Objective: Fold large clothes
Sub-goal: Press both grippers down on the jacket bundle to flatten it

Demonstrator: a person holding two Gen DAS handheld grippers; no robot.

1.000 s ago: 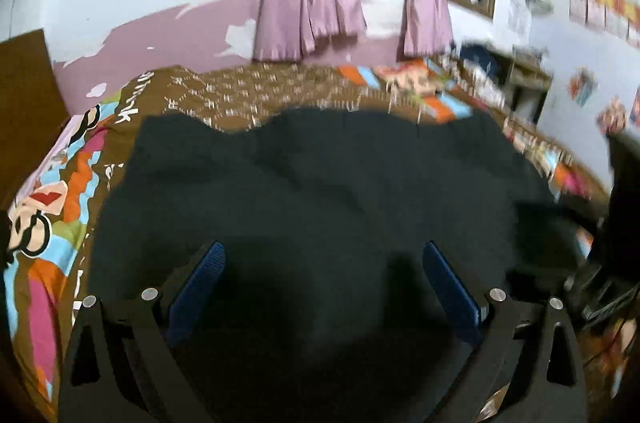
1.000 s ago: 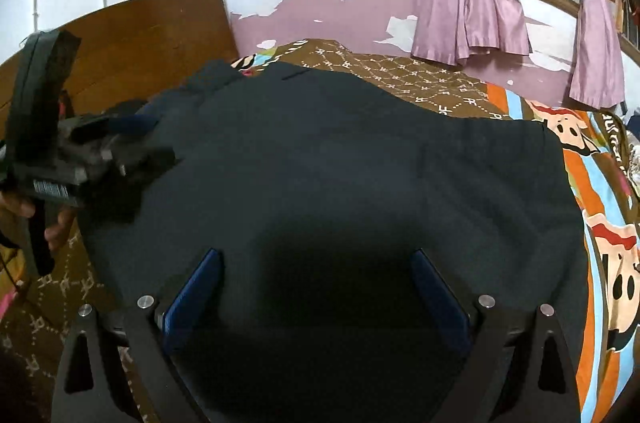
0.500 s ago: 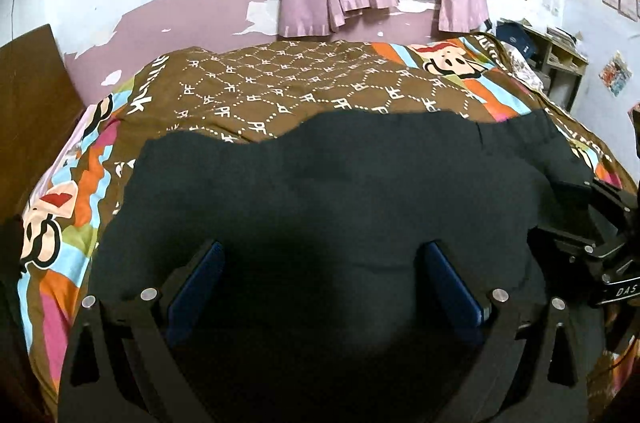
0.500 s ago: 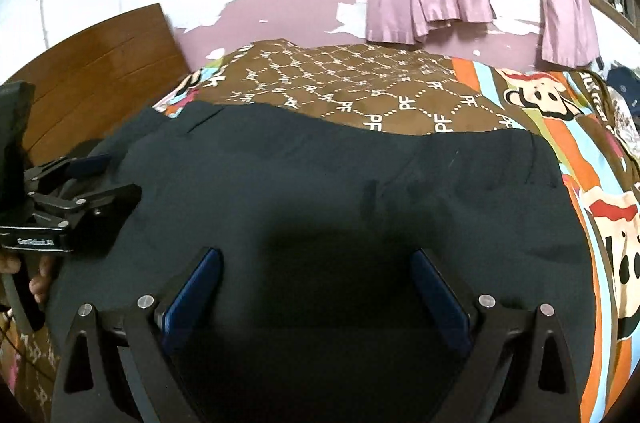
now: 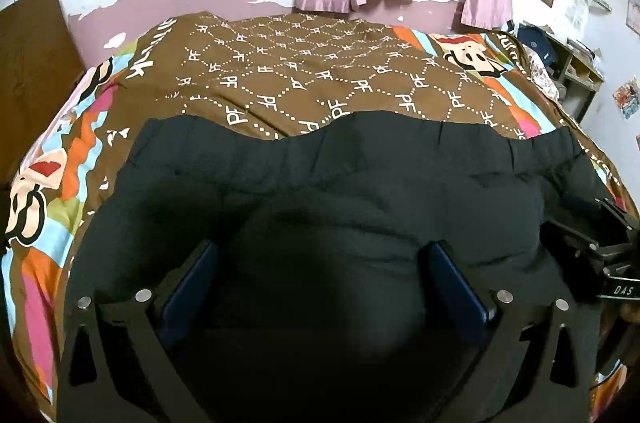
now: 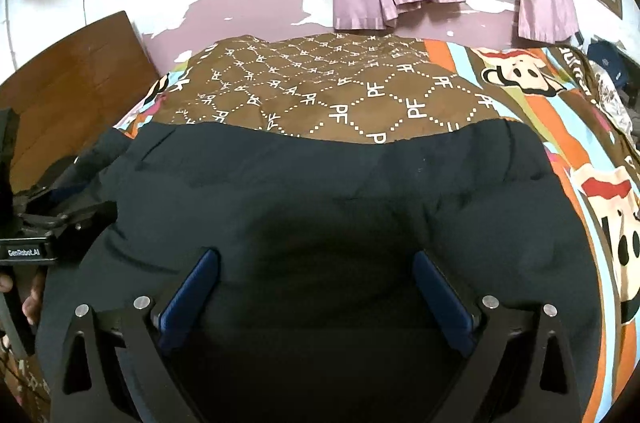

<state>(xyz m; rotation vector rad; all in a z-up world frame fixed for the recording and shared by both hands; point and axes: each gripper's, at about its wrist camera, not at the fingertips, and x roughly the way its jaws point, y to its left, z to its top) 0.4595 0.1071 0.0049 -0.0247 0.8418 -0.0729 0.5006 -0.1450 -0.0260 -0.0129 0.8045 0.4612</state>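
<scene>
Both pairs of jaws stand wide apart with nothing between the blue pads; each hovers over dark cloth and grips none of it. The left gripper (image 5: 320, 275) sits above the left half of the large dark navy garment (image 5: 360, 207), the right gripper (image 6: 316, 283) above the right half, the two side by side and about equally close to it. From the right wrist view the left gripper (image 6: 60, 227) shows at the garment's left edge, with the fingers (image 6: 30, 297) of a hand around its handle.

The garment lies spread flat on the brown patterned bedspread with cartoon monkeys (image 5: 320, 79), its long axis running left to right across the bed. Its far edge, a gathered band like a waistband, lies straight ahead of both jaws; the near part runs under them, out of sight. I judge the next fold turns on that far edge, or on the two side ends.
</scene>
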